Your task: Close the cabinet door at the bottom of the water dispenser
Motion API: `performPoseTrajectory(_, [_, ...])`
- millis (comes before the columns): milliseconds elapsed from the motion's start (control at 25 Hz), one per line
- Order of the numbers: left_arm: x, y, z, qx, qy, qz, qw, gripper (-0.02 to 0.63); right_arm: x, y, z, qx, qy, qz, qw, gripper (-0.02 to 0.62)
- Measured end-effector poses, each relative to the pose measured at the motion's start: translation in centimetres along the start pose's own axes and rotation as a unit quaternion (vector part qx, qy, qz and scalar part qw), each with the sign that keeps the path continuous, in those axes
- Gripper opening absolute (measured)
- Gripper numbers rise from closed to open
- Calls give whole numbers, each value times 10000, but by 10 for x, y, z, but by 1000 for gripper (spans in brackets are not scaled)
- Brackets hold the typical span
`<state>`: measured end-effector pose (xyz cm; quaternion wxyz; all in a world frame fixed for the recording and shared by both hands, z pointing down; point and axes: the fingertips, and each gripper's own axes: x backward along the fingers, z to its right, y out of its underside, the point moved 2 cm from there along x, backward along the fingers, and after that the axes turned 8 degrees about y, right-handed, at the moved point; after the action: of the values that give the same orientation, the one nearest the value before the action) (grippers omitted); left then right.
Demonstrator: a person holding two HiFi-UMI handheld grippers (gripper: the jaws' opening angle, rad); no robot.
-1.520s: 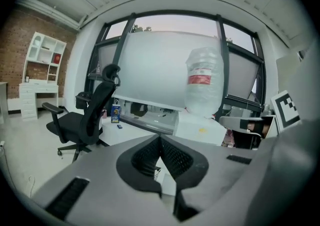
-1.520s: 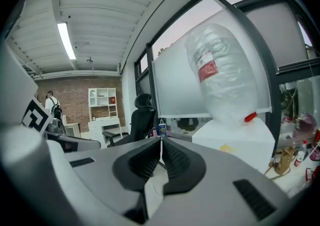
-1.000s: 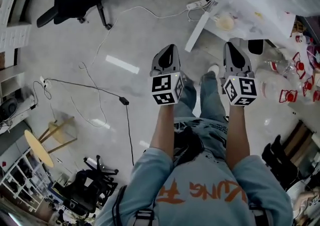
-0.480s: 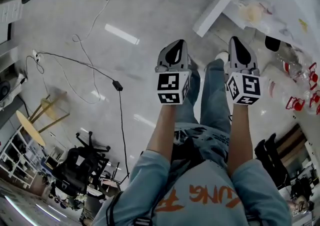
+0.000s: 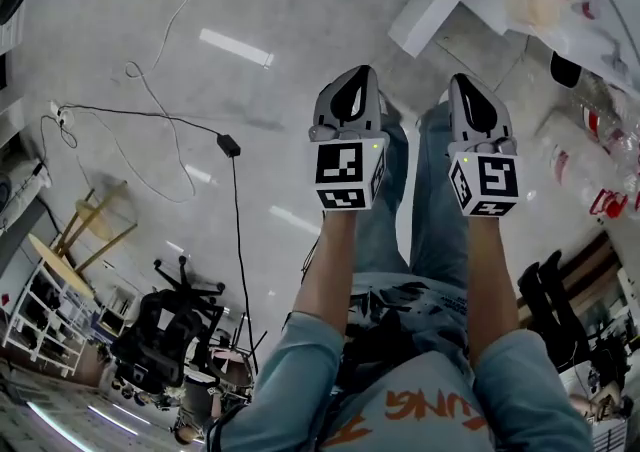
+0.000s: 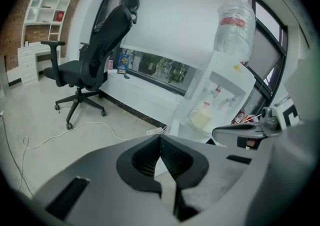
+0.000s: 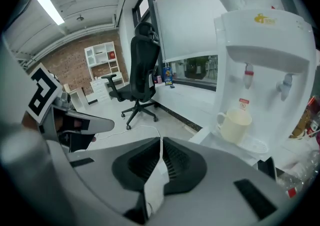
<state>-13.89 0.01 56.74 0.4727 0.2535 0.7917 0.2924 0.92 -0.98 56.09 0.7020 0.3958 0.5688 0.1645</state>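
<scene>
Left gripper (image 6: 160, 139): jaws shut tip to tip, nothing between them. Right gripper (image 7: 161, 142): likewise closed and empty. Only the head view shows the white door (image 5: 437, 2), standing swung open just ahead of the right gripper and clear of both. Only the gripper views show the dispenser (image 7: 260, 40) front beyond it: mug (image 7: 235, 125) under the taps, bottle (image 6: 234, 22) on top. Chair (image 6: 92, 65) stands farther off, to the left gripper's left.
</scene>
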Motion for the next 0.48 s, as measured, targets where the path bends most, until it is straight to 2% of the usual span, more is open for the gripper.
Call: performPoseTrajectory(480, [-32, 45, -13, -109, 177, -269, 9994, 8, -51, 58, -15, -127, 65, -235, 9996, 35])
